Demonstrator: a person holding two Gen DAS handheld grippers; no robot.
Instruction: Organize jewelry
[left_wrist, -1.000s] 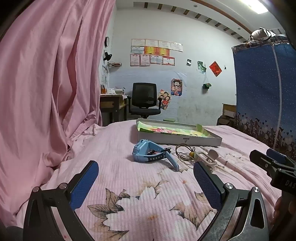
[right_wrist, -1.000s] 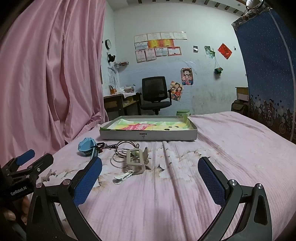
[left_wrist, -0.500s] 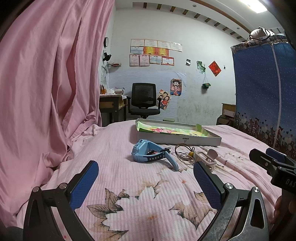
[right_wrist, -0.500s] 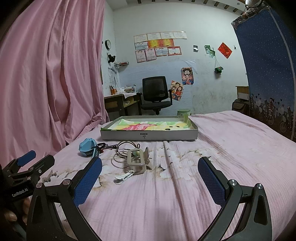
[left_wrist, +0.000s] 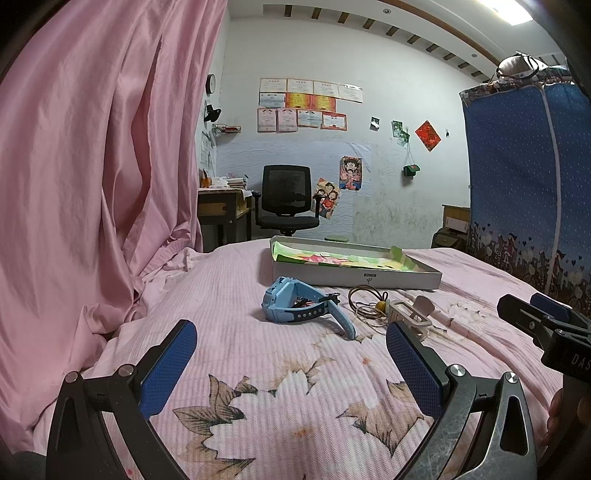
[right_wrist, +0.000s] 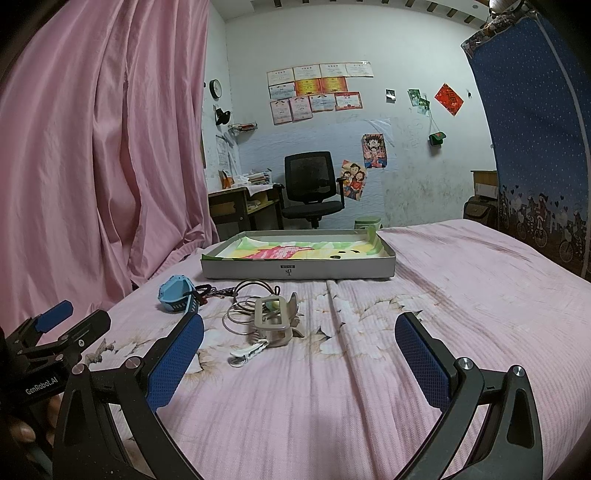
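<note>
A blue watch (left_wrist: 295, 302) (right_wrist: 176, 295) lies on the pink bed just ahead of my left gripper (left_wrist: 291, 350), which is open with nothing between its pads. Right of the watch lie thin wire bangles (left_wrist: 365, 302) (right_wrist: 243, 306), a beige hair claw (left_wrist: 410, 314) (right_wrist: 273, 317) and a small white clip (right_wrist: 247, 352). Behind them stands a shallow grey box (left_wrist: 399, 278) (right_wrist: 295, 271) lined with coloured paper. My right gripper (right_wrist: 299, 350) hovers open and empty, with the claw and clip just ahead of its left pad. Each gripper shows at the edge of the other's view.
A pink curtain (left_wrist: 92, 184) hangs along the left of the bed. A blue fabric wardrobe (left_wrist: 524, 177) stands to the right. Beyond the bed's far edge are a black office chair (left_wrist: 288, 199) and a wooden desk (left_wrist: 221, 210). The pink bedspread (right_wrist: 461, 295) spreads wide on the right.
Both views have shifted very slightly; the items on the bed have not moved and both grippers stay open.
</note>
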